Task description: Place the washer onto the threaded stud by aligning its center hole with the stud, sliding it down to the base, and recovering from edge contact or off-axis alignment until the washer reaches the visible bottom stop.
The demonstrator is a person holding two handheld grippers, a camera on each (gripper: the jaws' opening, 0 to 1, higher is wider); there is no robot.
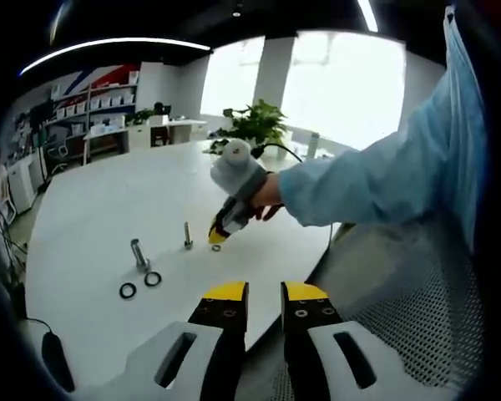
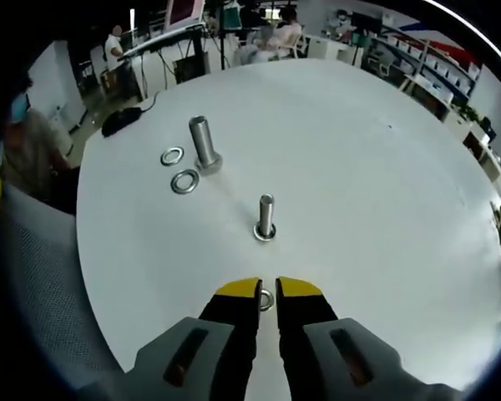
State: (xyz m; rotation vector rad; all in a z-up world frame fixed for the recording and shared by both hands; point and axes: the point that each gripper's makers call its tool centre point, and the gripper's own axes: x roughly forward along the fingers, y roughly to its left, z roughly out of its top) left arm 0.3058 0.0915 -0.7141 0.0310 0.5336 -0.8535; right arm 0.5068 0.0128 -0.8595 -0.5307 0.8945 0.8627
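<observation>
We see a round white table (image 2: 384, 209) carrying 2 upright studs and several washers. In the right gripper view, the right gripper (image 2: 267, 294) has its yellow-tipped jaws pinched onto a small metal washer (image 2: 266, 299), held on edge just above the table, toward its near edge. Directly ahead of the jaws stands the slimmer threaded stud (image 2: 266, 215), with a ring (image 2: 265, 234) already lying around its base. Further on, toward the far left part of the table, the thicker stud (image 2: 204, 144) stands upright, with 2 loose washers (image 2: 184, 180) lying flat just beside it, one near the other.

In the left gripper view, the left gripper (image 1: 263, 292) hangs near the table's edge, its jaws parted with nothing between them. Across the table we see the right gripper (image 1: 215, 241), held by a hand (image 1: 267, 194) in a light blue sleeve (image 1: 384, 167), its tip down close beside the slimmer stud (image 1: 188, 235). A potted plant (image 1: 255, 124) sits at the table's far edge. There are no containers on the table.
</observation>
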